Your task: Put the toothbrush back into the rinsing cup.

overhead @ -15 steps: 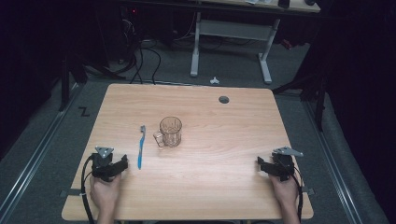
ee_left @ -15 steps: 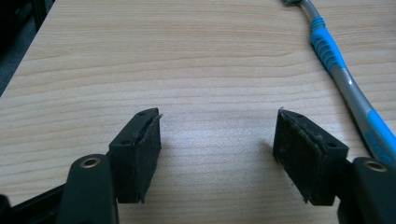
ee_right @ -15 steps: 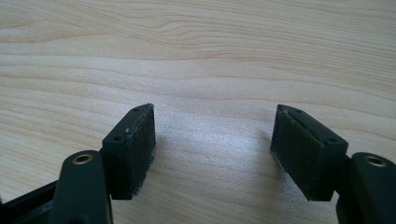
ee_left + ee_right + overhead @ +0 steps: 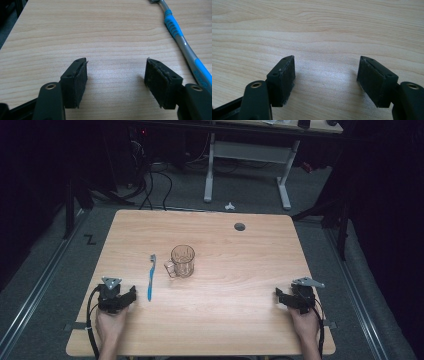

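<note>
- High view: both claws sit low at the near edge of the counter [image 4: 210,330], the left claw [image 4: 131,295] at the near left and the right claw [image 4: 278,296] at the near right, well apart from each other.
- I read the work as barely begun: the toothbrush [image 4: 150,277] lies flat on the wood and the clear glass mug [image 4: 182,261] stands upright near the middle, empty as far as I can tell. Nothing is lifted or gripped.
- My guess is that the brush is meant to go into the mug; if so, the whole pick-up and the placing are left to do.
- The left claw is spread wide, bare wood between its pads [image 4: 75,82], nothing pinched.
- The right claw is spread just as wide, its pads [image 4: 283,80] over plain wood grain.
- The toothbrush lies just beside the left claw, on its inner side, and near the mug's left, not touching it.
- Its long axis runs almost straight from the near edge toward the far edge, leaning slightly; the bristle head points away from me, the blue handle end toward me.
- In the left gripper view the handle [image 4: 186,47] runs up the right side, outside the claw's gap.
</note>
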The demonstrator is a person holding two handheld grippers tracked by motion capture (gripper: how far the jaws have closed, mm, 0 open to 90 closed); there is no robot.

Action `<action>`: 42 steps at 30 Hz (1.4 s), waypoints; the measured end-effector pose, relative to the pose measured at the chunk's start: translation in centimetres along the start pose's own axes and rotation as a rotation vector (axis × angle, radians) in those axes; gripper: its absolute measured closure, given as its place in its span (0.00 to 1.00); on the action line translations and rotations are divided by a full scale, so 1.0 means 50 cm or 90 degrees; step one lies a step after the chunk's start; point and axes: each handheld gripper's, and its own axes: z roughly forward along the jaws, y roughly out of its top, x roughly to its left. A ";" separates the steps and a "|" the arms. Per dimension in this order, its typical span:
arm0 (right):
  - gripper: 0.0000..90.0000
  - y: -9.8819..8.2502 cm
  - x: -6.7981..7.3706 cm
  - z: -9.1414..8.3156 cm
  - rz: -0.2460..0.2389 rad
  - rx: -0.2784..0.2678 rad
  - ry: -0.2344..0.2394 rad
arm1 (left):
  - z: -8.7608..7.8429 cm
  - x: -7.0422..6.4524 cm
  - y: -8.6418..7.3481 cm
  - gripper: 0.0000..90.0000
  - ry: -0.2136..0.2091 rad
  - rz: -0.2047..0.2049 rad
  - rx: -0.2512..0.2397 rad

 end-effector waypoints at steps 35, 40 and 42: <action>0.34 -0.001 -0.001 -0.001 0.001 0.000 0.002 | -0.048 -0.025 0.042 0.41 -0.068 0.061 0.079; 0.34 -0.001 -0.001 -0.001 0.000 -0.001 0.002 | -0.055 -0.032 0.053 0.41 -0.090 0.059 0.091; 0.34 -0.001 -0.001 -0.001 0.000 0.000 0.002 | -0.057 -0.035 0.058 0.41 -0.095 0.062 0.096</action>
